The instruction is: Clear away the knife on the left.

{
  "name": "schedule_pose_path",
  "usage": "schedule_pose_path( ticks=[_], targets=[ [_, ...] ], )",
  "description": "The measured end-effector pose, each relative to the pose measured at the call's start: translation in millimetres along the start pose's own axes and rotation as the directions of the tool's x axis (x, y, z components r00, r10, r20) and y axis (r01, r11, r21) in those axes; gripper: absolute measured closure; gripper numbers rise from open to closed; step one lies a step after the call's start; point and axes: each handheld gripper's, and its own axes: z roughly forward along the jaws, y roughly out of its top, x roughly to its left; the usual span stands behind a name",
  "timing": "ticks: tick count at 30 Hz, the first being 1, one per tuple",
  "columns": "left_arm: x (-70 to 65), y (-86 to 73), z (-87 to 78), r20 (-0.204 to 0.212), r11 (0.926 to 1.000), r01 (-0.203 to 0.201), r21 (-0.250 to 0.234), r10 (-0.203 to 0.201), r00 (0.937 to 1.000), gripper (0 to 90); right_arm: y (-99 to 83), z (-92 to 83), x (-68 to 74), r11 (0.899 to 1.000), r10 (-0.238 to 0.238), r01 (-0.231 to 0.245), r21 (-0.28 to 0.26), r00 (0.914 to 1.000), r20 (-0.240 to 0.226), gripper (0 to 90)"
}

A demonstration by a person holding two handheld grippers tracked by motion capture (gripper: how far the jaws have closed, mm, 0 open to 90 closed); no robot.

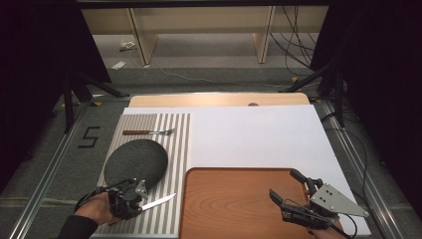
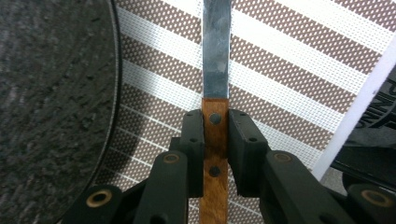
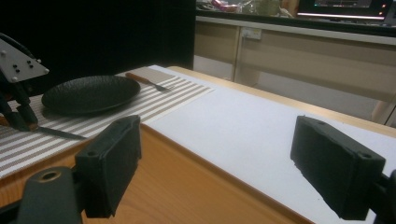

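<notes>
One knife (image 2: 216, 70): steel blade, riveted brown wooden handle.

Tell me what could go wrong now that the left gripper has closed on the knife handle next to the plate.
The left gripper clamps the knife by its narrow wooden handle, so the long blade might pivot or slip when lifted. The dark plate sits close beside it; a swing could knock its rim. The blade tip points toward the wooden tray and may scrape it.
</notes>
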Motion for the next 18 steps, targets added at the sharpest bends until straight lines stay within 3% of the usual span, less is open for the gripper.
schedule_pose_path(
  ticks=[7,8,9,12,14,15,18],
  targets=[
    [3.6,-1.3,-8.8,0.011,0.9962,0.046,-0.074,-0.045,0.9989,77.1,0.0,0.2,0.1,1.000,0.001,-0.001,0.000,1.0000,0.000,17.3],
    [4.1,-0.6,-9.8,0.011,0.9945,0.064,-0.084,-0.063,0.9980,77.1,0.0,0.1,0.1,1.000,0.000,0.000,0.000,1.0000,0.000,17.3],
    [5.8,1.5,-11.9,0.006,0.9894,0.107,-0.098,-0.107,0.9943,77.1,0.0,0.0,0.1,1.000,0.001,-0.001,0.001,1.0000,-0.001,17.3],
    [6.2,3.2,-14.9,0.015,0.9832,0.132,-0.126,-0.131,0.9913,77.1,0.0,0.0,-0.1,1.000,0.000,0.000,0.001,1.0000,-0.001,17.3],
    [7.4,6.1,-20.5,0.051,0.9633,0.190,-0.189,-0.184,0.9817,77.1,0.1,0.1,-0.2,1.000,0.002,-0.002,0.000,1.0000,0.000,17.3],
    [7.4,6.1,-20.5,0.051,0.9633,0.190,-0.189,-0.184,0.9817,77.1,0.1,0.1,-0.2,1.000,0.002,-0.002,0.000,1.0000,0.000,17.3],
    [9.9,7.4,-24.5,0.108,0.9301,0.252,-0.267,-0.230,0.9670,77.1,0.1,0.1,0.1,1.000,0.001,-0.001,0.000,1.0000,-0.001,17.3]
  ],
)
